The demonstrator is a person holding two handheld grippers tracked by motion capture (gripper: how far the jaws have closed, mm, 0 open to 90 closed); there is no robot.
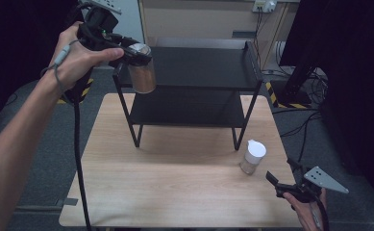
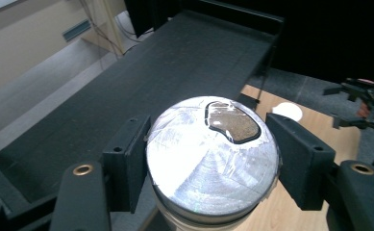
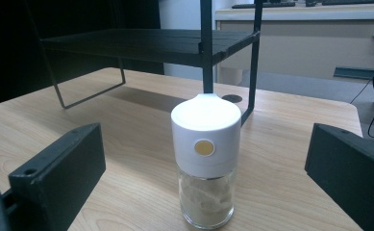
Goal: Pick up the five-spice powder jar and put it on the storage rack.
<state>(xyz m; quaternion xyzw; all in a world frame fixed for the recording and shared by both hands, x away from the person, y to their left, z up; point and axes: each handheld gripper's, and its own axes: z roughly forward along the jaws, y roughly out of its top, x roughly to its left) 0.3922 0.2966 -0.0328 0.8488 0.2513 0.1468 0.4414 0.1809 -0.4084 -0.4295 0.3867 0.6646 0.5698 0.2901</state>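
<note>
Foil-topped jar (image 2: 212, 159) clamped in left gripper (image 2: 208, 159), lifted.

A jar (image 3: 206, 163) with a white cap stands upright on the wooden table (image 3: 127, 120), between the right gripper's (image 3: 206, 192) two black jaws, which stand wide apart and clear of it. The cap has a small round yellow dot on its near side; the glass below holds a pale powder. Beyond the jar a black shelf (image 3: 146, 45) stands on thin legs, one leg just behind the jar. A beige cabinet (image 3: 309, 43) lies farther back.
</note>
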